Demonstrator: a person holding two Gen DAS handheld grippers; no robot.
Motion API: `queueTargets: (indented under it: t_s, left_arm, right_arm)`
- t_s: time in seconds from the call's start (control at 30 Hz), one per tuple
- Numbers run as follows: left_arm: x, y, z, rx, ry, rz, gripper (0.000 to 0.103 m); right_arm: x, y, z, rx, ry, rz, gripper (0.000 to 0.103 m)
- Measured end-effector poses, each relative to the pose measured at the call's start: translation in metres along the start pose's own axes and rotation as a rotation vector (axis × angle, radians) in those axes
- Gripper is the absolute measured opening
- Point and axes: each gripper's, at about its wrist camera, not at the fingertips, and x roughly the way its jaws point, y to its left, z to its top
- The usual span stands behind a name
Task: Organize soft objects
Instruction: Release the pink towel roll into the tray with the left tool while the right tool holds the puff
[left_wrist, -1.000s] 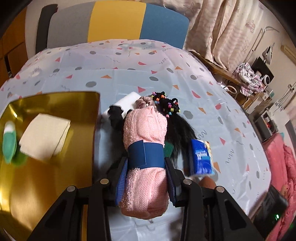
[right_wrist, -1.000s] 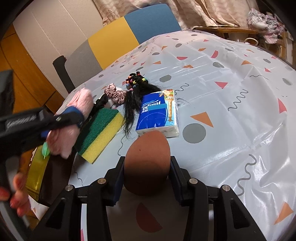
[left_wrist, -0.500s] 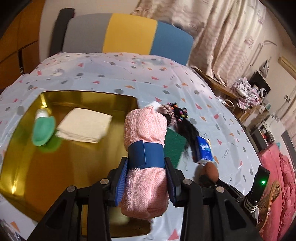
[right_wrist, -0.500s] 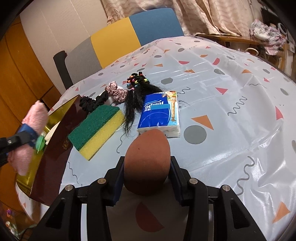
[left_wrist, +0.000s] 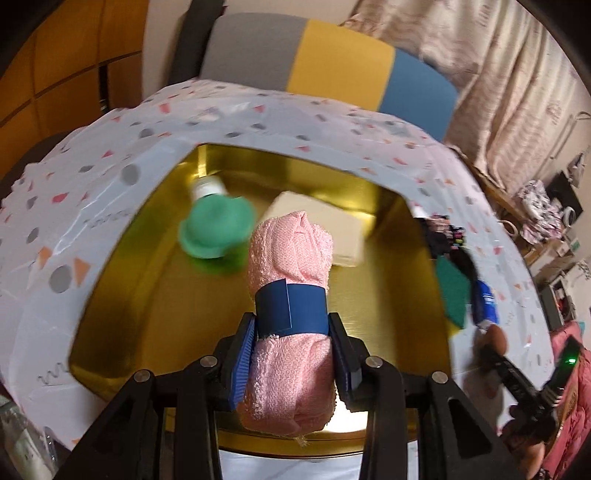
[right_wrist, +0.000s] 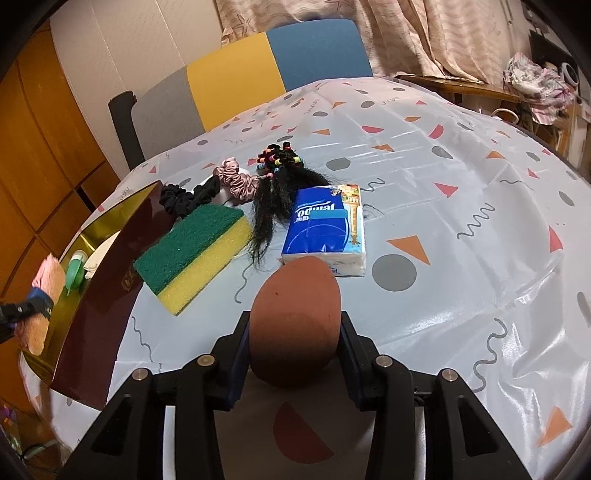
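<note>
Left wrist view: the left gripper (left_wrist: 291, 354) has its jaws closed on a rolled pink towel (left_wrist: 290, 295) bound by a dark blue paper band (left_wrist: 290, 308). The roll's long axis runs along the fingers, its far end pointing away from the camera, over a shiny gold tray (left_wrist: 147, 295). In the tray lie a green bottle with a white cap (left_wrist: 214, 230) and a folded cream cloth (left_wrist: 332, 229) — both just beyond the towel's tip.

Right wrist view: the right gripper (right_wrist: 295, 332) has just been closing; its jaws press on a brown egg-shaped sponge (right_wrist: 295, 317), narrow end pointing forward, above the patterned tabletop (right_wrist: 461, 221). Ahead lie a blue tissue pack (right_wrist: 325, 229), a green-and-yellow scouring sponge (right_wrist: 192, 251), a black hairpiece with coloured ties (right_wrist: 273, 192), a pink scrunchie (right_wrist: 236, 181) and a black scrunchie (right_wrist: 181, 197) — all beside the tray, which sits at the left edge.
</note>
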Motion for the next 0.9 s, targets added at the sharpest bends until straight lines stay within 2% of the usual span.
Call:
queueTargets:
  t_s: [0.2,0.4,0.73,0.9]
  left_arm:
    - [0.006,0.034,-0.001,-0.038,0.015,0.057,0.038]
    - [0.008,0.058,0.0,-0.031,-0.009,0.127,0.038]
    - [0.013,0.067,-0.005,0.014,-0.065,0.185,0.038]
    - [0.011,0.065,-0.006,0.025,-0.089,0.224,0.046]
  right_arm:
    - [-0.007,0.007,0.004,0.001,-0.011,-0.008,0.041]
    - [-0.021,0.016,0.007,0.017,-0.035,-0.009,0.041]
    - [-0.028,0.041,-0.001,0.014,-0.037,0.011,0.041]
    - [-0.033,0.046,-0.002,0.015,-0.046,0.012,0.041]
